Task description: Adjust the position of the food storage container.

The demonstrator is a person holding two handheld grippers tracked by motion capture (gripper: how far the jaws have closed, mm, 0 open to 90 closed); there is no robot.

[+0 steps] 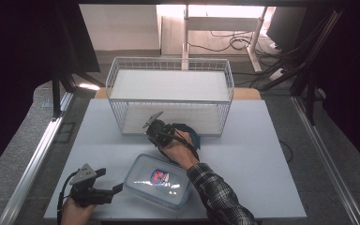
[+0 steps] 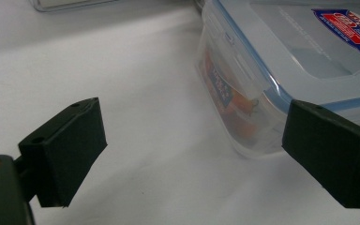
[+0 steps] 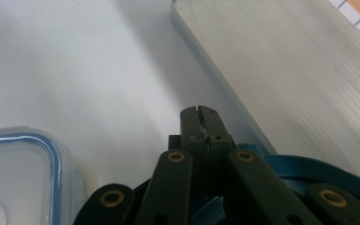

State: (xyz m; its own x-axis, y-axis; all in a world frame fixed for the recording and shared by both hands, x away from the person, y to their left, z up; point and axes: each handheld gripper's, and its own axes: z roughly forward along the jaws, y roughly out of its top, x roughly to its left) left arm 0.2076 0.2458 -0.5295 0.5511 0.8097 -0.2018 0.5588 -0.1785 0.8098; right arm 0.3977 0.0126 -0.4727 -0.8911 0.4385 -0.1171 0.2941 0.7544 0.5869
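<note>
Left tool (image 2: 187, 154) view shows orange contents inside the container (image 2: 281, 70)

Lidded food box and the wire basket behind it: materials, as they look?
Lidded food box: looks like clear glossy plastic, since contents show through its wall in the left gripper view; a blue seal line rings the lid. Wire basket: likely white-coated metal wire, judging by its thin open grid. Neither is certain.
</note>
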